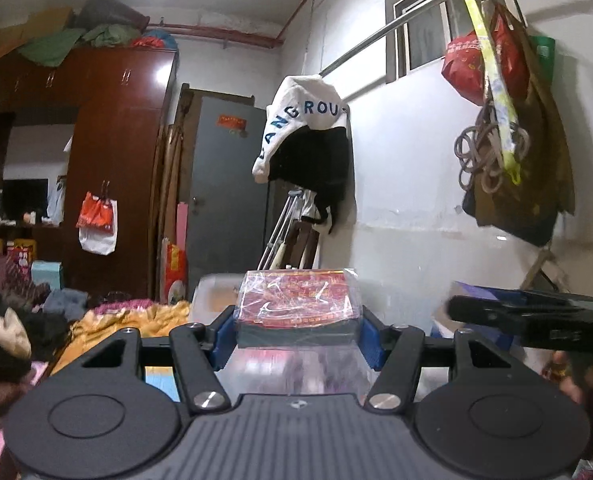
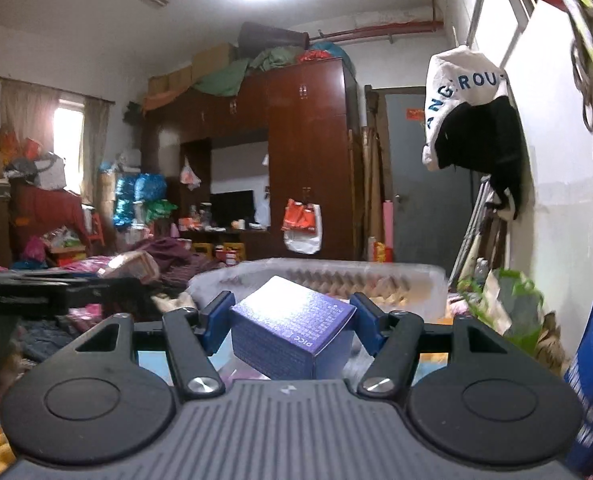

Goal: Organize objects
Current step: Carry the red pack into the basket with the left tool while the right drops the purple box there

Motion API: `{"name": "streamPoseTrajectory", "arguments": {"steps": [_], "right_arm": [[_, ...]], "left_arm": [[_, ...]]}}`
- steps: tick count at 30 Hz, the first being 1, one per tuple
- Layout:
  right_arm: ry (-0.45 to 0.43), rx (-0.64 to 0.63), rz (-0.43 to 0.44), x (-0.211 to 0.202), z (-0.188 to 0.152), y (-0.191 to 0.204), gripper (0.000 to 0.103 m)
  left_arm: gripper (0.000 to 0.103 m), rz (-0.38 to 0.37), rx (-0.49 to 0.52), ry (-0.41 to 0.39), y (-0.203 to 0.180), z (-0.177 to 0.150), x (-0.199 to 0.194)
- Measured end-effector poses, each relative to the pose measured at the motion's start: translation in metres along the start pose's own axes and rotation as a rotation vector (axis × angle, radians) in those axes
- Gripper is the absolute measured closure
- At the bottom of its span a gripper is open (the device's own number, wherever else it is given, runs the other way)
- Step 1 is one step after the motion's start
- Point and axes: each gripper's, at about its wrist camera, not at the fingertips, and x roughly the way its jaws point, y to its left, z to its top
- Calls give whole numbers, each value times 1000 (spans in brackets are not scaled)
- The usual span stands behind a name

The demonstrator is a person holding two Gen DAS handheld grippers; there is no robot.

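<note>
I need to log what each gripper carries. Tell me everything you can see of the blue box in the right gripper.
The blue box looks like glossy cardboard, dark blue-purple with small white print, "PICC" readable upside down near one edge. It is closed, tilted with a corner toward the camera, held off the ground between the blue pads of the right gripper, in front of a clear plastic bin.

Red patterned packet [image 1: 298, 306]; purple-blue box [image 2: 292, 326], white print.

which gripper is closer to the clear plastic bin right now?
Probably right. The right gripper, holding the blue box, is just short of the clear plastic bin; the left gripper seems slightly farther back.
</note>
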Motion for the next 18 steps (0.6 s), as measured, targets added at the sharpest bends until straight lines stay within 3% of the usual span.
{"name": "streamPoseTrajectory", "arguments": {"steps": [5, 10, 14, 15, 16, 17, 18], "right_arm": [[29, -29, -42, 59, 28, -23, 37], [81, -116, -106, 95, 26, -25, 37], [112, -109, -115, 103, 18, -28, 37], [111, -110, -116, 101, 17, -27, 36], [104, -111, -122, 101, 18, -28, 36], [93, -113, -129, 100, 17, -28, 27], [96, -114, -134, 99, 16, -27, 6]], "left_arm": [[39, 4, -49, 113, 6, 37, 76], [39, 61, -92, 215, 14, 36, 131], [39, 74, -103, 220, 17, 27, 141], [36, 73, -106, 201, 17, 26, 138], [25, 71, -100, 187, 16, 26, 136], [9, 75, -91, 182, 15, 27, 136], [6, 83, -81, 192, 14, 27, 137]]}}
